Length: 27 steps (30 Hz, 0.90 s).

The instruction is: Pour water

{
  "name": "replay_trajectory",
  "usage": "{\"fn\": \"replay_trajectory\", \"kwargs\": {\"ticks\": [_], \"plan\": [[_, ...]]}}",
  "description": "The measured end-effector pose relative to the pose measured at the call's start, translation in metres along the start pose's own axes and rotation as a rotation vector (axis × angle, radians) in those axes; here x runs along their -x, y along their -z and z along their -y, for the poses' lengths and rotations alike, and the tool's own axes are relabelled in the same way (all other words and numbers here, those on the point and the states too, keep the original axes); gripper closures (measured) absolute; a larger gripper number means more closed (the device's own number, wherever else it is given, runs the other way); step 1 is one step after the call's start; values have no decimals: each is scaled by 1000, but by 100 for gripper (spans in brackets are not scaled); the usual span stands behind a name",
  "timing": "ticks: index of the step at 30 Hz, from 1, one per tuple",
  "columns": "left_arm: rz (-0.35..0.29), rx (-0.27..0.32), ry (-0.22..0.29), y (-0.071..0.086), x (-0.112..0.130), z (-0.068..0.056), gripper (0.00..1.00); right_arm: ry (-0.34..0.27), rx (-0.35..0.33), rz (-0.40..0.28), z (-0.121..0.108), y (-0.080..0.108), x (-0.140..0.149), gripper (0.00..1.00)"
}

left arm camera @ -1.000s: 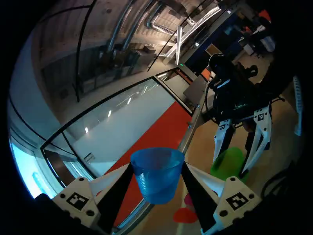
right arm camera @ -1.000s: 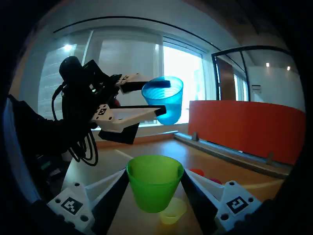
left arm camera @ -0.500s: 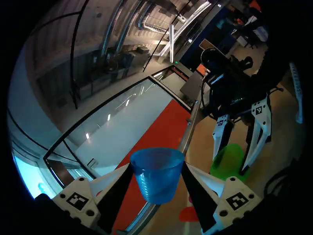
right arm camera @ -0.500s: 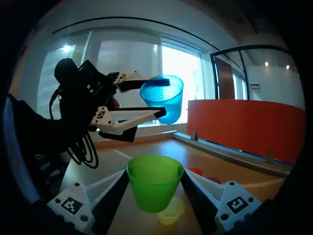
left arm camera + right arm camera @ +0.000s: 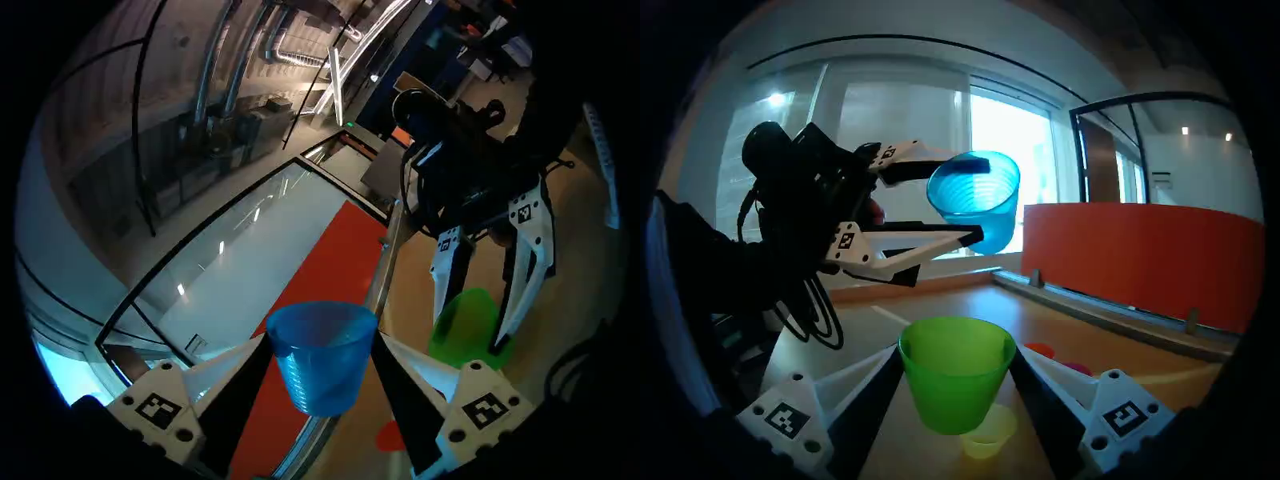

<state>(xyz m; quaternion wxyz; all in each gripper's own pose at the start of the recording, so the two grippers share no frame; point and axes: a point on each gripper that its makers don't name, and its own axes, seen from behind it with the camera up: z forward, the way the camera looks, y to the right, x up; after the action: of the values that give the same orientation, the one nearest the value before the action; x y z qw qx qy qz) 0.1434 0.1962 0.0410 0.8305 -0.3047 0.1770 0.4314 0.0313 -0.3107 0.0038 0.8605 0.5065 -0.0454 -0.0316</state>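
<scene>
A translucent blue cup sits between the fingers of my left gripper, which is shut on it. In the right gripper view the same blue cup hangs high above the table in the left gripper. It is tipped, and its mouth faces down toward the green cup. My right gripper is shut on a green cup, held upright and lower. Seen from the left gripper view, the right gripper and the green cup lie farther off. No water stream is visible.
A wooden table lies below both cups. On it are a small yellow cup, an orange piece and a pink piece. An orange panel runs along the table's far edge, with windows behind it.
The left gripper has tilted the blue cup a little further, so its mouth faces the green cup more. The green cup and right gripper have stayed put.
</scene>
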Motion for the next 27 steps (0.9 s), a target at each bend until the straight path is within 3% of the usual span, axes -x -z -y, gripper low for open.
{"fn": "replay_trajectory", "kwargs": {"ticks": [11, 27], "plan": [[-6, 4, -61, -1, -4, -5, 14, 11, 6, 6, -2, 0, 1, 8], [-5, -7, -94, 0, -3, -5, 14, 35, 8, 19, 0, -1, 3, 8]]}}
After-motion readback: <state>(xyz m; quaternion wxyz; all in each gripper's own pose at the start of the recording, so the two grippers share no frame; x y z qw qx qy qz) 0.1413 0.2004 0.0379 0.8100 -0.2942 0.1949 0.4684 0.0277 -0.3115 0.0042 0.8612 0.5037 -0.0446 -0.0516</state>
